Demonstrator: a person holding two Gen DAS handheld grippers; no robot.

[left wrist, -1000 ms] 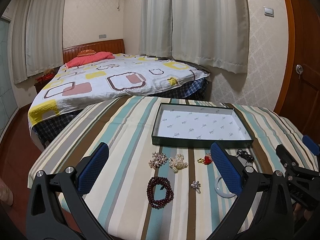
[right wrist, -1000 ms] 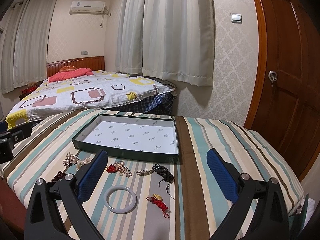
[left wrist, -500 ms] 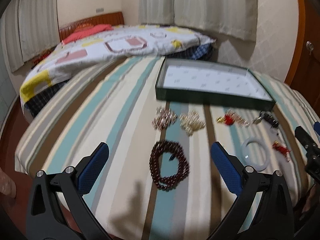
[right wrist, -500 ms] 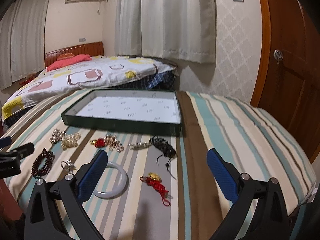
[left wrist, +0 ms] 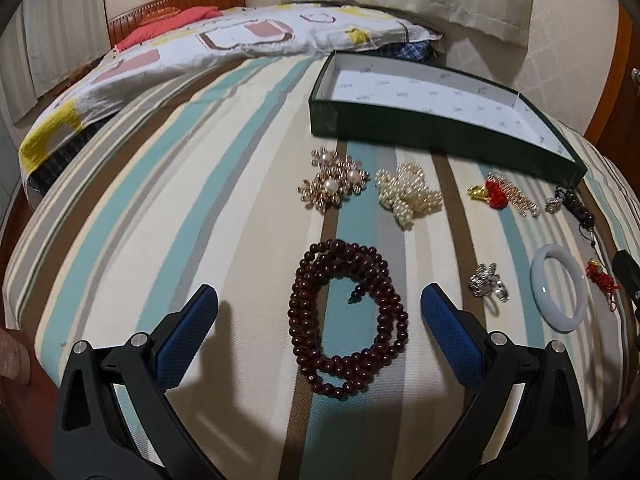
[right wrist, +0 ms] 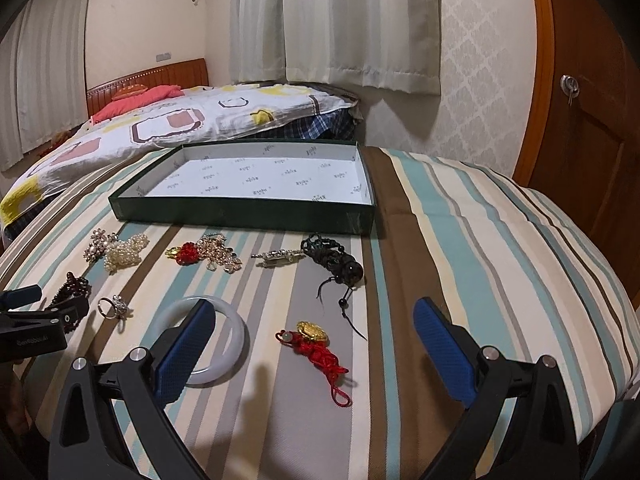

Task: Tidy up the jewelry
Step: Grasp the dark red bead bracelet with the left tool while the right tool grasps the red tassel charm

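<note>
Jewelry lies spread on a striped tablecloth in front of an empty green tray (left wrist: 440, 130) (right wrist: 240, 214) with a white lining. My left gripper (left wrist: 318, 314) is open, its blue pads straddling a dark red bead necklace (left wrist: 344, 320). Beyond it lie a gold pearl brooch (left wrist: 334, 186) and a white pearl cluster (left wrist: 410, 194). My right gripper (right wrist: 314, 338) is open around a red knotted charm with a gold piece (right wrist: 316, 346); its left pad overlaps a white bangle (right wrist: 222, 340). A silver ring (right wrist: 116, 306) and black corded beads (right wrist: 334, 262) lie nearby.
A red-and-gold chain piece (right wrist: 206, 254) and a silver clip (right wrist: 278, 257) rest just before the tray. Behind the table is a bed (right wrist: 168, 120) with a patterned quilt. Curtains hang at the back, and a wooden door (right wrist: 592, 128) stands at the right.
Both grippers have dropped and moved forward over the table. The left one now frames the dark red necklace; the right one now frames the red charm. Both stay open.
</note>
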